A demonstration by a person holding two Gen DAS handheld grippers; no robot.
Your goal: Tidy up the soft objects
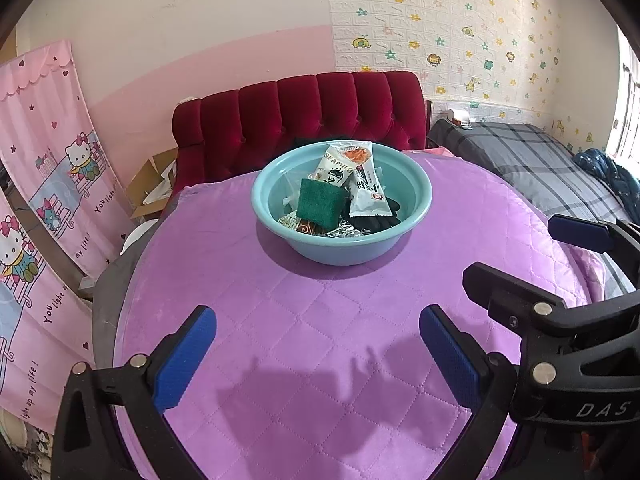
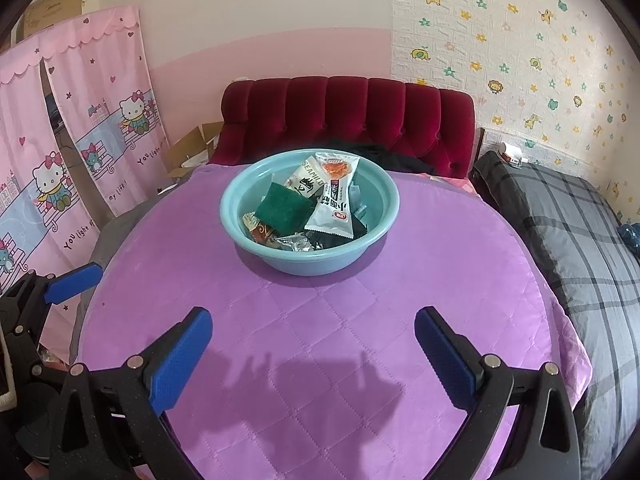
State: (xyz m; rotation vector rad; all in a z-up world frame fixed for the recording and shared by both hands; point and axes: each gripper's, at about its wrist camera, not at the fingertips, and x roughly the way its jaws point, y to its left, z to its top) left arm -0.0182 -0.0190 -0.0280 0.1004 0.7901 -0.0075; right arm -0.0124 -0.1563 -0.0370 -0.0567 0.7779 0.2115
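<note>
A light blue basin [image 1: 420, 200] [image 2: 390, 204] stands at the far middle of the table with the purple quilted cover [image 1: 280, 320] [image 2: 320, 320]. It holds a green scouring pad [image 1: 320, 203] [image 2: 283, 210], white snack packets [image 1: 370, 196] [image 2: 334, 210], a foil wrapper [image 1: 345, 233] and a black glove [image 1: 378, 222]. My left gripper [image 1: 318, 320] is open and empty above the near table, well short of the basin. My right gripper [image 2: 314, 320] is open and empty beside it; it also shows in the left wrist view [image 1: 520, 256].
A red tufted headboard [image 1: 300, 116] [image 2: 348, 112] stands behind the table. A bed with a grey plaid cover [image 1: 540, 164] [image 2: 580, 240] lies to the right. Pink cartoon curtains [image 1: 48, 184] [image 2: 80, 160] hang at the left, with an open cardboard box [image 1: 152, 184].
</note>
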